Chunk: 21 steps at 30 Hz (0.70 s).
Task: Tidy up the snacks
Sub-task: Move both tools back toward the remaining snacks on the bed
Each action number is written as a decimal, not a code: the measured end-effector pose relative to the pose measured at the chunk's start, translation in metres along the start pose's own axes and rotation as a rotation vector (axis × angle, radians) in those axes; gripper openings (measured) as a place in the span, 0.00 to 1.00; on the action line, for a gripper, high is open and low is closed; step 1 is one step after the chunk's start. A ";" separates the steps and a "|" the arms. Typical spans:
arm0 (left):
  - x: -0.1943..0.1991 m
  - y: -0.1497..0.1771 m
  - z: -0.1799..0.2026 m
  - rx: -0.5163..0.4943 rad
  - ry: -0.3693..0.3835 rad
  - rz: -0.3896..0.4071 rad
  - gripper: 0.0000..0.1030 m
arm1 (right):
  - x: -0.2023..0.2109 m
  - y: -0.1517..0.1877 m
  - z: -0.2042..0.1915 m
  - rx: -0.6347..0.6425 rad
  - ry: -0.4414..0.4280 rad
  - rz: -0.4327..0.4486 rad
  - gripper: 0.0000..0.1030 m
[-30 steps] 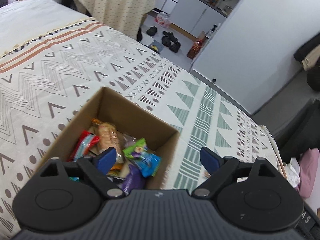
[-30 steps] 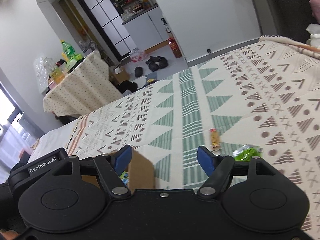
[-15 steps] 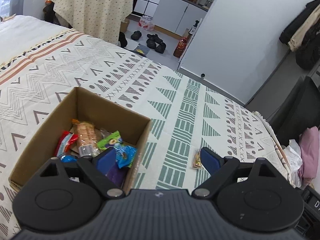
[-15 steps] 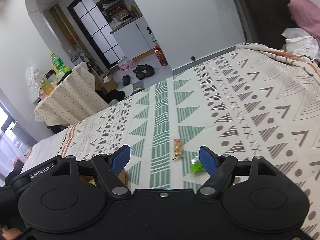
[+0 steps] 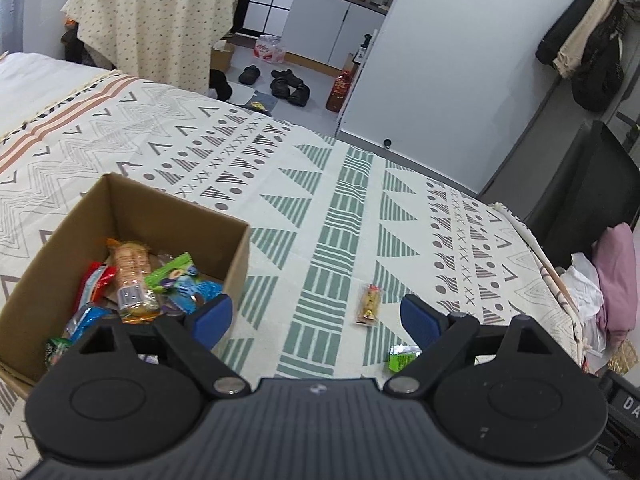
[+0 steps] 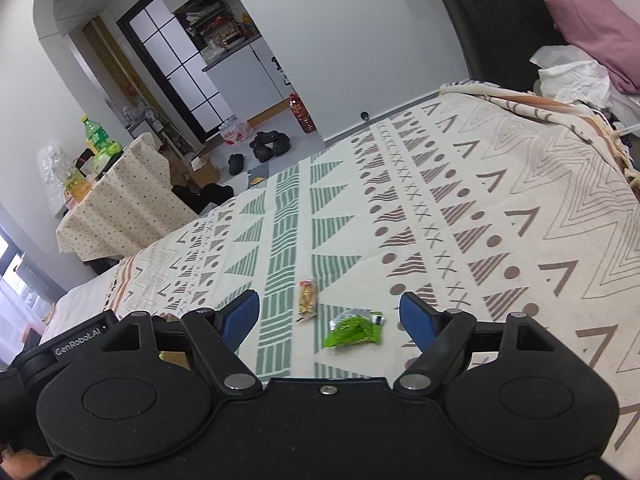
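Note:
A brown cardboard box [image 5: 168,212] sits on the patterned bedspread and holds several snack packs, among them a clear biscuit sleeve [image 5: 132,276] and a green-blue packet [image 5: 180,280]. A small yellow snack pack [image 5: 369,305] and a green packet [image 5: 402,357] lie loose on the bedspread to the box's right. My left gripper [image 5: 316,318] is open and empty, above the box's right edge. My right gripper [image 6: 330,314] is open and empty; the yellow pack [image 6: 308,300] and the green packet [image 6: 354,328] lie between its fingers, lower down.
The bedspread [image 6: 500,216] stretches wide to the right. Pink and white laundry [image 5: 612,280] lies at the bed's right edge. A cloth-covered side table [image 5: 152,24] with bottles stands beyond the bed, with shoes [image 5: 288,84] on the floor.
Both grippers have pulled back and swung right. The box has slid left in the left wrist view, and the two loose packs have come into view between the fingers of both grippers.

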State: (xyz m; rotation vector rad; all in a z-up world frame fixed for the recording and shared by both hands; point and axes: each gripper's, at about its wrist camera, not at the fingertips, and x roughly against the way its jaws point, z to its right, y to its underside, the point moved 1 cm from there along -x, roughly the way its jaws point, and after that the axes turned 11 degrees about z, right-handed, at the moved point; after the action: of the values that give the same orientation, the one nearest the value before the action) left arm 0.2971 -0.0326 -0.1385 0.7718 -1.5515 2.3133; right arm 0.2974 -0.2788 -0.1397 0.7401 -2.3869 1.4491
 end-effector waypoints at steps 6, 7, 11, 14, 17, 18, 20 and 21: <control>-0.006 0.009 0.007 -0.034 0.006 0.000 0.88 | -0.008 0.006 0.018 -0.018 -0.006 -0.018 0.74; -0.007 0.011 0.008 -0.038 0.006 0.001 0.88 | -0.010 0.007 0.022 -0.021 -0.010 -0.021 0.74; -0.014 0.019 0.010 -0.053 0.007 -0.013 0.88 | -0.023 0.017 0.033 -0.035 -0.026 -0.034 0.74; -0.020 0.024 0.014 -0.069 0.011 -0.018 0.88 | -0.034 0.026 0.040 -0.043 -0.050 -0.048 0.74; -0.027 0.027 0.019 -0.081 0.005 -0.015 0.87 | -0.046 0.036 0.044 -0.047 -0.068 -0.070 0.74; -0.029 0.028 0.021 -0.081 0.004 -0.016 0.87 | -0.050 0.038 0.044 -0.048 -0.073 -0.077 0.74; -0.035 0.029 0.023 -0.078 0.002 -0.020 0.87 | -0.059 0.042 0.045 -0.049 -0.081 -0.091 0.74; -0.038 0.029 0.024 -0.077 0.001 -0.021 0.87 | -0.064 0.044 0.045 -0.048 -0.084 -0.096 0.74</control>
State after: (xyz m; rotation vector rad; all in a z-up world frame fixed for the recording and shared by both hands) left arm 0.3216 -0.0630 -0.1758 0.7637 -1.6145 2.2245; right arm 0.3291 -0.2835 -0.2231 0.9069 -2.4026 1.3429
